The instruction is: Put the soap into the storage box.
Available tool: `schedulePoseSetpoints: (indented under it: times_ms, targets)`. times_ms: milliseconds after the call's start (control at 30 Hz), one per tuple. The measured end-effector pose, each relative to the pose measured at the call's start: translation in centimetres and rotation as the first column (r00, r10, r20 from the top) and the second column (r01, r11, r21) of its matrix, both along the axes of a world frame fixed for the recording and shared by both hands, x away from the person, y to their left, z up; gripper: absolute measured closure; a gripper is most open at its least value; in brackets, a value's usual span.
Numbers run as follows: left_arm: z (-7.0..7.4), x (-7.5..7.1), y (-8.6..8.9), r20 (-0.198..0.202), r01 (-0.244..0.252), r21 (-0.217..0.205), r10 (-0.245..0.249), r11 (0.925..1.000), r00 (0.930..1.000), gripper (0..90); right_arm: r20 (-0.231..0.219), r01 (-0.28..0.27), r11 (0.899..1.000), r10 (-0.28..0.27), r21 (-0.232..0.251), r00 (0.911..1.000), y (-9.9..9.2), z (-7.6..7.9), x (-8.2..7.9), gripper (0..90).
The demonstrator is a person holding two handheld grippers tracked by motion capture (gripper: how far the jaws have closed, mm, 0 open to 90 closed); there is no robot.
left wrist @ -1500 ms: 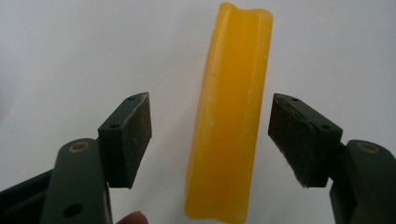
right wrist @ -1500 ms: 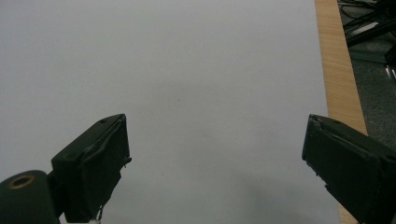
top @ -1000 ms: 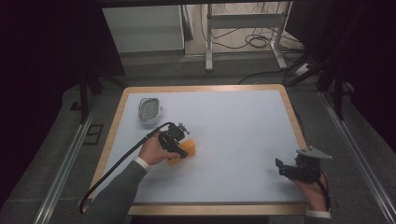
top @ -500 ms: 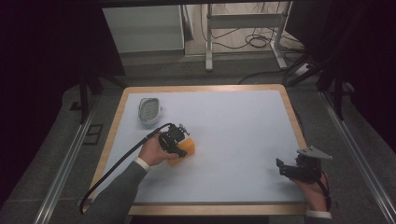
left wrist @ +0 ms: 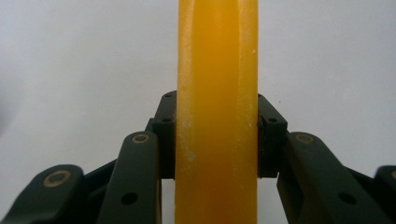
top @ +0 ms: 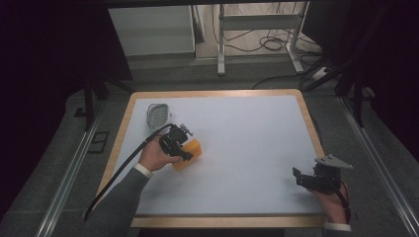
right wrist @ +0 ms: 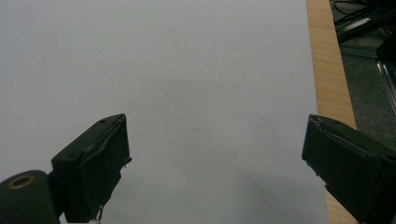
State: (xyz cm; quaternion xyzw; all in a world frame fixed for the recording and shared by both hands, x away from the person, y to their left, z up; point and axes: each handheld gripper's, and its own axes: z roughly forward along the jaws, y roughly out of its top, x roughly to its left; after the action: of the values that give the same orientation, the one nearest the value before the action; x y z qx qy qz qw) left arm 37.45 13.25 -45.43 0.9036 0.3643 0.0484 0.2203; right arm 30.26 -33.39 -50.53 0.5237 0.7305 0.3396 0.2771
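A yellow sponge-like block [top: 190, 153] lies at the left of the white table [top: 247, 138]. My left gripper [top: 183, 148] is shut on it. In the left gripper view the yellow block [left wrist: 217, 112] stands edge-on between the two black jaws, pressed from both sides. My right gripper [top: 304, 178] hovers near the table's front right corner. Its jaws stand wide apart over bare white surface, with nothing between them [right wrist: 215, 158].
A small white ribbed dish [top: 158, 114] sits at the table's back left. The table has a wooden rim [top: 309, 123]; that rim [right wrist: 329, 79] runs just right of my right gripper. Metal stand legs and cables [top: 257, 39] lie on the floor beyond the table.
My left gripper with the yellow block has shifted slightly. The right gripper has stayed almost still.
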Motion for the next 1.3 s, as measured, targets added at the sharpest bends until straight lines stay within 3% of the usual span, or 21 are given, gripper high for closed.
schedulePoseSetpoints:
  times_ms: [1300]
  targets:
    - [3.9, 1.4, 3.5, 0.057, -0.084, -0.037, 0.086, 0.9958, 0.9947, 61.4, -0.002, 0.003, 1.000, -0.003, 0.000, 1.0000, 0.0, 0.0, 0.0, 7.5]
